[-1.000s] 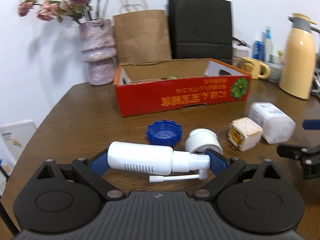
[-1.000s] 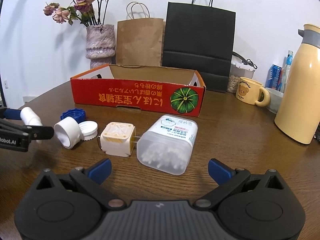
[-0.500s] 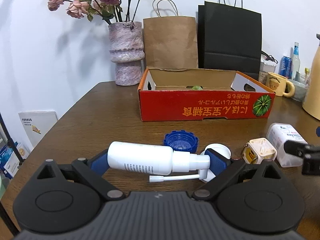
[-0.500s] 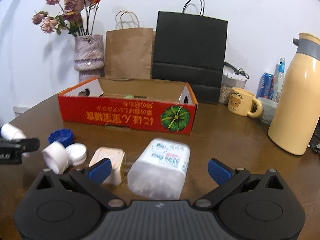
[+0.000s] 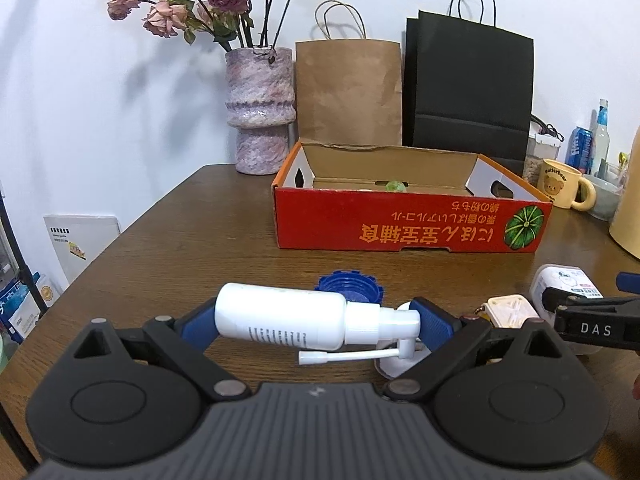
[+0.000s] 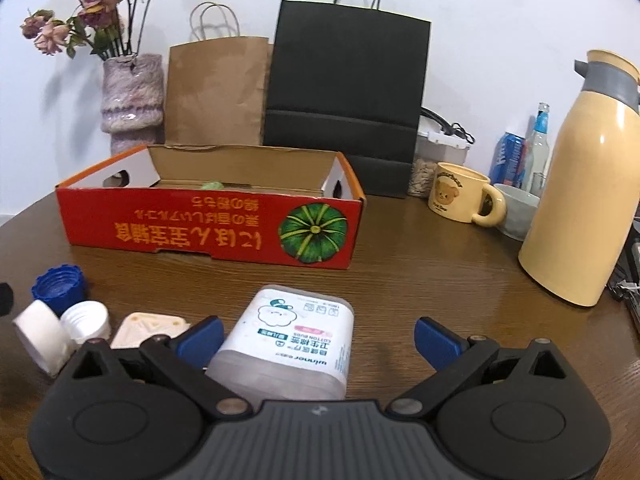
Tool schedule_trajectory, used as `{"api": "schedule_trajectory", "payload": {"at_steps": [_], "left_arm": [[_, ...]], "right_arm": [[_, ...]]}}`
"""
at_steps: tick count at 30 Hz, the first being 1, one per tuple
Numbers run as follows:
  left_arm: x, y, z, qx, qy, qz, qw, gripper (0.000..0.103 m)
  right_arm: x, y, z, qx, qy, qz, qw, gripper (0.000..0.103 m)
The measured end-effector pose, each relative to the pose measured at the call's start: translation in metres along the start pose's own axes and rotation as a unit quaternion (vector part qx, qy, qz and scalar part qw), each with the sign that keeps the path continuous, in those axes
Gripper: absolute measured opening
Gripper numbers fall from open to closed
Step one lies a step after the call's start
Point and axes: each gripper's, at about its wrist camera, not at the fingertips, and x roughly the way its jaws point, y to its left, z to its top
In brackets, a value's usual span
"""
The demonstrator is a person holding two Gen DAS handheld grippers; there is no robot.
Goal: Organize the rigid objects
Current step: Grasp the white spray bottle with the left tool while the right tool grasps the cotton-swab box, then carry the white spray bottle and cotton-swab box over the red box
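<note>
My left gripper [image 5: 316, 322] is shut on a white spray bottle [image 5: 280, 322], held crosswise above the table. The red cardboard box [image 5: 408, 224] stands open ahead of it, a small green thing inside. My right gripper [image 6: 316, 338] is open, its jaws either side of a clear cotton-bud box [image 6: 292, 340] lying on the table; the left jaw is close to it. A cream square case [image 6: 150, 326], two white caps [image 6: 86, 320] and a blue cap [image 6: 60, 284] lie to its left. The right gripper also shows in the left wrist view [image 5: 592, 322].
Behind the red box [image 6: 208, 224] stand a vase of dried roses [image 6: 132, 92], a brown paper bag [image 6: 216, 92] and a black bag [image 6: 344, 92]. A bear mug [image 6: 460, 196], bowl, cans and a cream thermos [image 6: 584, 220] crowd the right side.
My left gripper has lifted and swung left with the spray bottle, facing the red box. My right gripper has moved forward and down so the cotton-bud box now lies between its jaws.
</note>
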Motion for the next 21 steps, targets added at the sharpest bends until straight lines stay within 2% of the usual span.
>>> {"api": "schedule_trajectory", "payload": {"at_steps": [4, 9, 10, 11, 12, 21], "left_arm": [[0.0, 0.0, -0.001, -0.004, 0.002, 0.004, 1.0, 0.099], [0.001, -0.002, -0.001, -0.003, 0.004, 0.005, 1.0, 0.099], [0.001, -0.003, -0.001, -0.003, 0.004, 0.005, 1.0, 0.099], [0.001, -0.003, -0.001, -0.003, 0.004, 0.005, 1.0, 0.099], [0.001, -0.004, -0.001, -0.003, 0.004, 0.005, 1.0, 0.099], [0.0, -0.006, 0.0, -0.005, 0.003, 0.005, 1.0, 0.099]], "right_arm": [[0.004, -0.006, -0.002, -0.006, 0.006, -0.006, 1.0, 0.099], [0.012, -0.015, -0.003, 0.007, 0.029, 0.012, 0.999, 0.087], [0.012, -0.016, -0.003, 0.009, 0.031, 0.022, 0.999, 0.083], [0.012, -0.015, -0.004, 0.008, 0.033, 0.036, 0.999, 0.067], [0.011, -0.015, -0.005, 0.007, 0.035, 0.043, 0.998, 0.065], [-0.001, -0.016, -0.005, 0.012, 0.01, 0.046, 0.999, 0.065]]}}
